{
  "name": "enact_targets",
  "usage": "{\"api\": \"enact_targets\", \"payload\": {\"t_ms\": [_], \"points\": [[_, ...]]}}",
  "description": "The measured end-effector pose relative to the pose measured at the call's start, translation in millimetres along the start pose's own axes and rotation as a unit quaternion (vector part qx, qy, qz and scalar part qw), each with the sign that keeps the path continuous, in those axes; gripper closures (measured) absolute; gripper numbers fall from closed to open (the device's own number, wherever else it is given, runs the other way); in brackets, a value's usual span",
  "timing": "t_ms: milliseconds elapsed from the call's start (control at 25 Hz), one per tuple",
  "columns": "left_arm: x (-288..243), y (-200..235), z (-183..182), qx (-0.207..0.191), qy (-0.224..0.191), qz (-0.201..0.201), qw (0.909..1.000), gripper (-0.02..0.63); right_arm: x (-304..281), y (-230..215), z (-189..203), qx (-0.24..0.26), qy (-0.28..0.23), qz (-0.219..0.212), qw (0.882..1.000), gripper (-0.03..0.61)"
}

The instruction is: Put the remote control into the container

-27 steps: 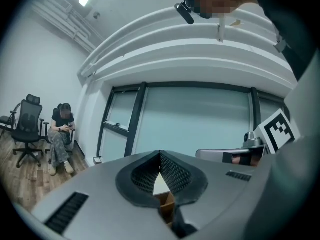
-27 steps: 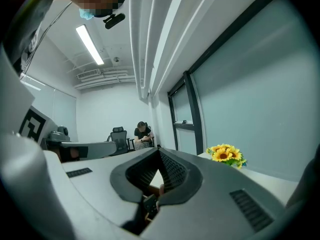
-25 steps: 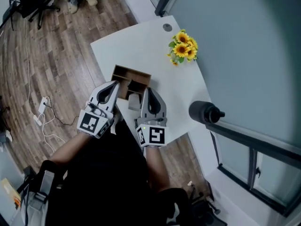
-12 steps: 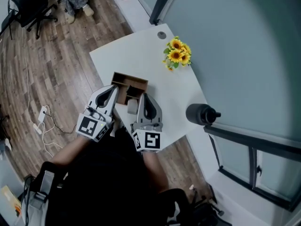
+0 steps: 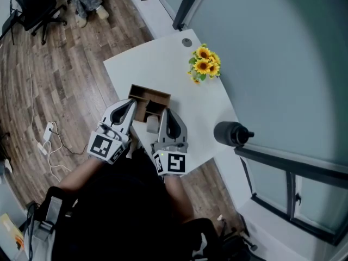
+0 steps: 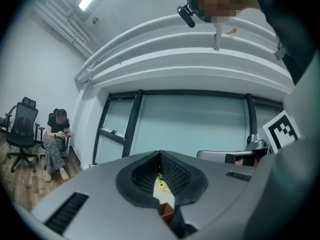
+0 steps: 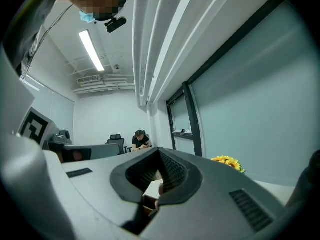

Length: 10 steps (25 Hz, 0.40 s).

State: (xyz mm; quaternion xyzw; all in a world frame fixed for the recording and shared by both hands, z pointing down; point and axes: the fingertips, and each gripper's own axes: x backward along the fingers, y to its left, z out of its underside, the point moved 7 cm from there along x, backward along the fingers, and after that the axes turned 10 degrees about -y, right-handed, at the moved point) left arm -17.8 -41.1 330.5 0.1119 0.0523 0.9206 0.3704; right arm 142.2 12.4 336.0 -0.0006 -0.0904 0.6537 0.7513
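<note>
A small pale-grey oblong, probably the remote control (image 5: 153, 123), is noted on the table (image 5: 157, 58) between left gripper (image 5: 131, 102) and right gripper (image 5: 166, 113), both pairs of jaws closed empty, just short of the brown container (image 5: 150, 94).

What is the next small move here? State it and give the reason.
Probably open the right gripper and lower it over the grey remote control, which lies on the table just short of the wooden container. The left gripper and the right both have jaws together with nothing between them, so the remote is not yet held; the right one lies beside it.
</note>
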Motion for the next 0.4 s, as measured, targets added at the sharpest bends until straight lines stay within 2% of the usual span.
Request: {"api": "enact_targets", "payload": {"t_ms": [400], "points": [[1.4, -3.8, 1.6, 0.003, -0.004, 0.0, 1.0, 0.606, 1.3, -1.5, 1.4, 0.007, 0.001, -0.014, 1.0, 0.575]]}}
